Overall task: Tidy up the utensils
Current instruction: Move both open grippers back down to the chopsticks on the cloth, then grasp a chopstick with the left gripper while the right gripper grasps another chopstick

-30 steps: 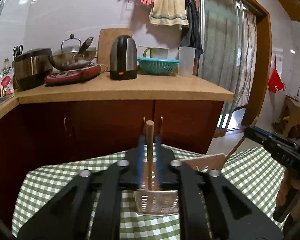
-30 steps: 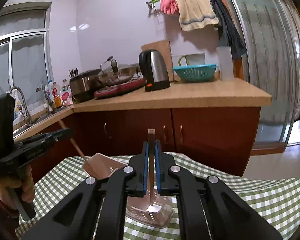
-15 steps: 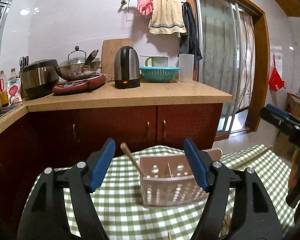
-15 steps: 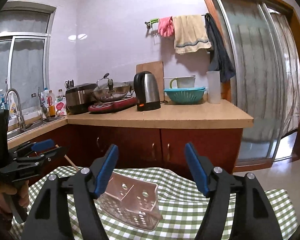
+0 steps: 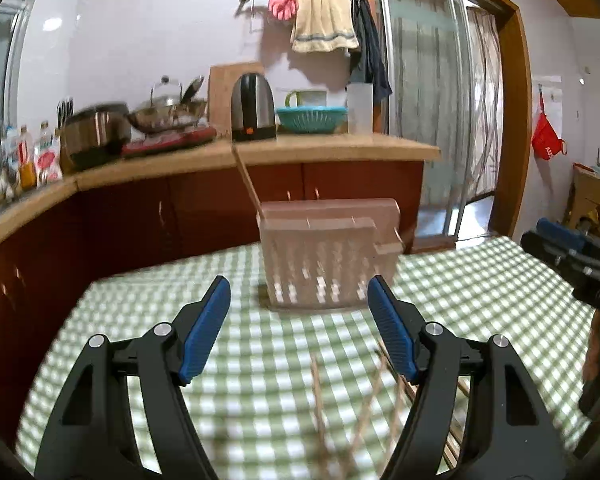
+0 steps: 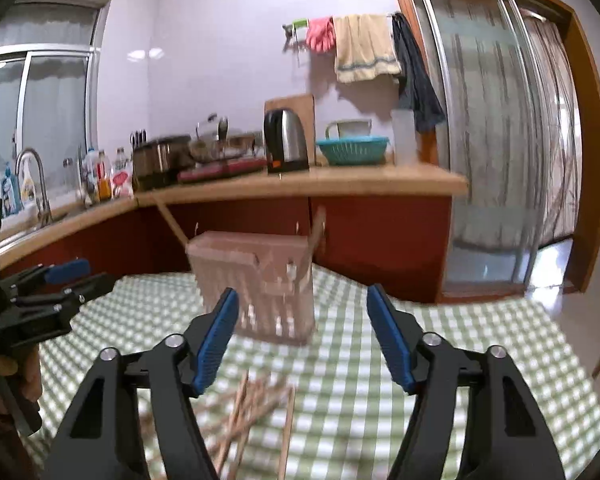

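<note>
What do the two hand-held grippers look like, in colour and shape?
Both look alike. The left hand-held gripper and the right hand-held gripper have black angular plastic arms with silver round bolts. Each finger ends in a long blue ribbed pad. No cables or sleeves are visible.

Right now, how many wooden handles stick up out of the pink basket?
2: one handle leans out at the basket's left end, another at its right end; more may be hidden.

Left black two-finger gripper with blue pads point(image 5: 299, 326) stood wide, nothing between. Right black blue-padded gripper point(image 6: 302, 334) empty too, jaws having just narrowed slightly.
</note>
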Demonstrator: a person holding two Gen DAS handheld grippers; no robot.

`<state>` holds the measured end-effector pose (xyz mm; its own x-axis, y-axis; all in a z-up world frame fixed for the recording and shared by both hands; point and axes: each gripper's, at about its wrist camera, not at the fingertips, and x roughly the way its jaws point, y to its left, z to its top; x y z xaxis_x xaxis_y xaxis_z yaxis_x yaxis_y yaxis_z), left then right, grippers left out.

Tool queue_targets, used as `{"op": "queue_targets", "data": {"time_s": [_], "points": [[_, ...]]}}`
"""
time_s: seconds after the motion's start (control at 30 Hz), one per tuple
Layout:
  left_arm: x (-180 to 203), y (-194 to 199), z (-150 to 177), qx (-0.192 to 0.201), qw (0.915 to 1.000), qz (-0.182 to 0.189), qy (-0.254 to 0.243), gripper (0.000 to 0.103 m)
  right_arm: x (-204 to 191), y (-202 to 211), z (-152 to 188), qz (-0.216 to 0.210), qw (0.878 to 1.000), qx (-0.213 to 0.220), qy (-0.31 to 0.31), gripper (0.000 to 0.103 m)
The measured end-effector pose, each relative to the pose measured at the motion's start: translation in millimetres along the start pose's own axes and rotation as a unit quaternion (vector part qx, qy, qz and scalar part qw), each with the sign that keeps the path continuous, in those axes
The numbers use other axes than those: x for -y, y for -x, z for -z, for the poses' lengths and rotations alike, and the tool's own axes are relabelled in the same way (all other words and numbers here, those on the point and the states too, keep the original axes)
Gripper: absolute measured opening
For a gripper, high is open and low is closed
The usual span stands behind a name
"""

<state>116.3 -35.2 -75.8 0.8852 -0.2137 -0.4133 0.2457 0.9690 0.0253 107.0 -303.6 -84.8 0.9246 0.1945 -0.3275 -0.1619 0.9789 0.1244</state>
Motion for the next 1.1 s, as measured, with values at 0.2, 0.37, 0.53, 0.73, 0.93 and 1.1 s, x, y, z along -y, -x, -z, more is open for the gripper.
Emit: {"op": "queue_targets", "data": {"time_s": [0.2, 0.37, 0.53, 0.73, 0.93, 1.1], "points": [[15, 21, 53, -0.036, 0.9991, 0.005, 0.021, 0.061, 3, 12, 57, 0.001, 0.999, -0.049, -0.007, 0.052], [28, 33, 89, -0.058, 0.9982, 0.006, 0.013, 0.054, 7, 21, 92, -0.001, 0.997, -0.074, -0.017, 0.048], [43, 41, 116, -0.075, 0.9971, 0.017, 0.001, 0.046, 8, 28, 114, -0.004, 0.996, -0.090, -0.020, 0.046], [69, 41, 136, -0.096, 0.9940, 0.041, -0.031, 0.028, 11, 33, 115, -0.008, 0.996, -0.087, -0.027, 0.045], [80, 31, 149, -0.123, 0.9905, 0.046, -0.040, 0.023, 14, 37, 120, -0.011, 0.996, -0.088, -0.030, 0.045], [79, 24, 153, -0.136, 0.9893, 0.042, -0.032, 0.023, 13, 36, 121, -0.014, 0.995, -0.090, -0.033, 0.045]]}}
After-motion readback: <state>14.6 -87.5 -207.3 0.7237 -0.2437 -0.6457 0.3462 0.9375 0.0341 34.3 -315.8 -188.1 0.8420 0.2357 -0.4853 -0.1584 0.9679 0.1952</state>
